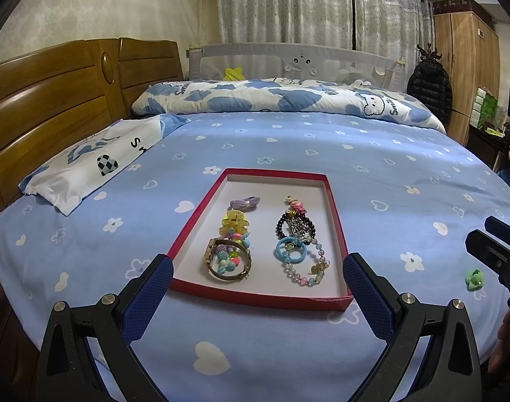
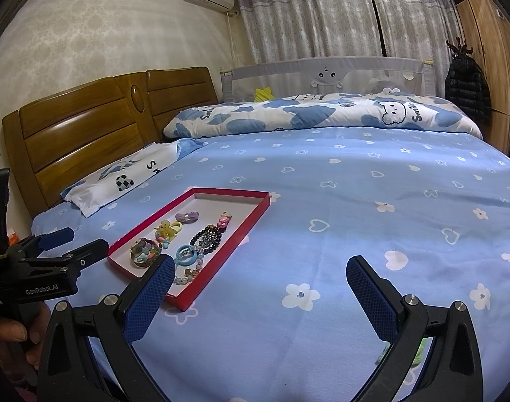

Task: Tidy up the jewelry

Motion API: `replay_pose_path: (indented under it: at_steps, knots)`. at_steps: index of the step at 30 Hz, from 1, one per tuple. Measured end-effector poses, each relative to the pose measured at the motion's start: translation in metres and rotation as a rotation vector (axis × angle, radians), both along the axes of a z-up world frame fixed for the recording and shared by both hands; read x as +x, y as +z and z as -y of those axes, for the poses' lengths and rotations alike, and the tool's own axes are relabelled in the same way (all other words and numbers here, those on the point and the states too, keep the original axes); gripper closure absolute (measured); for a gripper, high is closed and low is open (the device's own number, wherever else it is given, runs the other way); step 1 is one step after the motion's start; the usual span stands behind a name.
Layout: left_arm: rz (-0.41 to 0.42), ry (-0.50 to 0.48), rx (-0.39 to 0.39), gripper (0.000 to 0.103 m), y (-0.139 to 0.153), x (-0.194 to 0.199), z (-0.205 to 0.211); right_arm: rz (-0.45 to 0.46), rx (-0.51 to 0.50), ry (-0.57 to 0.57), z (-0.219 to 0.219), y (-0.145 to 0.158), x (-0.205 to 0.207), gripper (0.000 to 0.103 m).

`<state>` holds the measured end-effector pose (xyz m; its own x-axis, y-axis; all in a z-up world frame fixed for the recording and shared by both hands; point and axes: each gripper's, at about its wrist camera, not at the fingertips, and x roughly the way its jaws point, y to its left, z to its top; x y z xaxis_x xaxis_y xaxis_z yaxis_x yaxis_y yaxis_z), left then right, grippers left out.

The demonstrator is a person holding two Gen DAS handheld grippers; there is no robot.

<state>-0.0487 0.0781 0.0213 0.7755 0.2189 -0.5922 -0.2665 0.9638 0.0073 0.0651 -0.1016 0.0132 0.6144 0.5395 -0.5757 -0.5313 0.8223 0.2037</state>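
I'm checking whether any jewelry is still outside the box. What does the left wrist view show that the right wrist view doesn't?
Only the left wrist view clearly shows a small green piece lying on the sheet, right of the red box and beside the open right gripper.

Only the right wrist view shows the left gripper from outside, near the box's left corner.

Both show the box holding bracelets and hair clips on the blue bedsheet, plus the headboard and curtains.
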Motion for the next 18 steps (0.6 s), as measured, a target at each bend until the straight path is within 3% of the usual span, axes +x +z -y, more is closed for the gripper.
replay_pose_path:
  at_steps: [18]
  knots:
    - [-0.01, -0.009, -0.005, 0.002, -0.0031, 0.0046, -0.0022, -0.016, 0.0, 0.002, -0.0015, -0.0005, 0.0063, 0.0]
